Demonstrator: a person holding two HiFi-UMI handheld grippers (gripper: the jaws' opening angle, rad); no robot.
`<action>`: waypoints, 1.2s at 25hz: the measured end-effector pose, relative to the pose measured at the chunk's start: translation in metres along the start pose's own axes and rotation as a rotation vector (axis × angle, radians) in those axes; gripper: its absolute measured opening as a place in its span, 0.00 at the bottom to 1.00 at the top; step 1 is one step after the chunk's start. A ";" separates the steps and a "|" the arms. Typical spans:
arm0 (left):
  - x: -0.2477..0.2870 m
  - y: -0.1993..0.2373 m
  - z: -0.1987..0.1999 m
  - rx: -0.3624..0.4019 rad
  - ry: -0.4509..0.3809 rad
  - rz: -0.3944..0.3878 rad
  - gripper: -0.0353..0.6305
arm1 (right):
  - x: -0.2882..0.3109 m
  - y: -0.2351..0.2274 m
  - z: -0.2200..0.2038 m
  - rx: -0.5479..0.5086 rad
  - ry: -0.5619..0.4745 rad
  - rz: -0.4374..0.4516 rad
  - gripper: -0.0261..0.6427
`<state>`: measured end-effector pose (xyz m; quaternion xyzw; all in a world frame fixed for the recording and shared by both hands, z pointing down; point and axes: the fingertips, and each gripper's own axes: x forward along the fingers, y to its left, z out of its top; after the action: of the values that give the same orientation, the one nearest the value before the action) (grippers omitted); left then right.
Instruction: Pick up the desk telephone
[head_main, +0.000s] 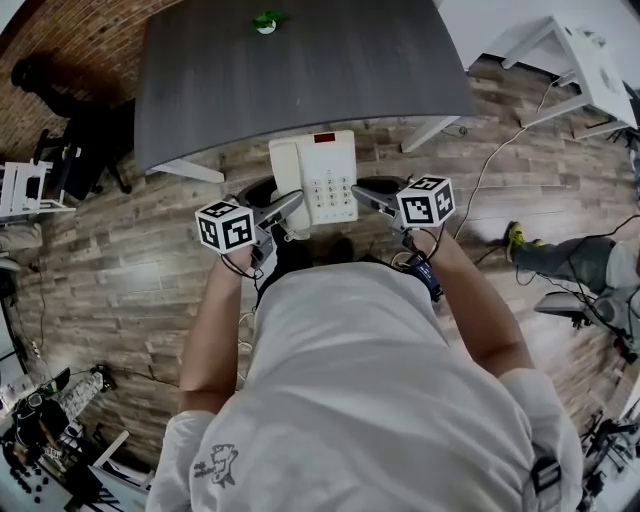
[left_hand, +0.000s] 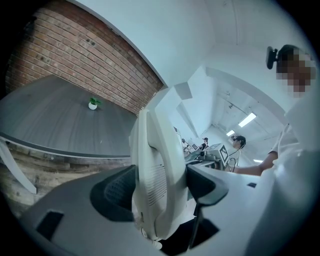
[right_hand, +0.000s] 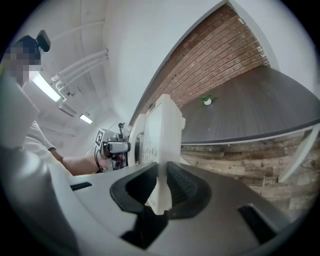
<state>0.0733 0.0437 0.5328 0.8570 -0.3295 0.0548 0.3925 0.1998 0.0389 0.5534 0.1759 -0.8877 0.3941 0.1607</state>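
Clamping from opposite sides, the two grippers carry the desk telephone (head_main: 318, 178) in the air, keypad up, just off the near edge of the grey surface (head_main: 300, 70) and above the wooden floor (head_main: 150, 280). The left gripper (left_hand: 160, 187) is closed at a wide setting across the handset (left_hand: 156, 165) on the telephone's left side, with both pads bearing on the white plastic. The right gripper (right_hand: 161, 187) is pinched narrow on the thin right-hand rim of the base. The body appears to be rigid moulded plastic, hollow and probably light, so it should not flex under clamping. The finish looks smooth and is likely slippery against the pads. The narrow rim offers little contact area, so the unit may pivot there if the two hands do not move together. The handset probably only rests in its cradle and may lift out if the unit tilts. Recommended hold: opposed side walls, unit kept level, moderate even pressure.
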 end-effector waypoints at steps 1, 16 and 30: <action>0.000 0.000 0.000 -0.003 0.000 0.002 0.55 | 0.000 0.000 0.000 0.004 0.001 -0.001 0.14; -0.013 -0.011 -0.012 -0.023 -0.008 0.027 0.55 | -0.003 0.014 -0.018 0.030 0.012 0.014 0.14; 0.002 0.003 0.005 -0.042 -0.003 0.037 0.55 | 0.002 -0.004 0.002 0.044 0.026 0.018 0.14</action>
<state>0.0722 0.0380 0.5324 0.8422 -0.3472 0.0539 0.4090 0.1992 0.0344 0.5559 0.1661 -0.8782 0.4173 0.1648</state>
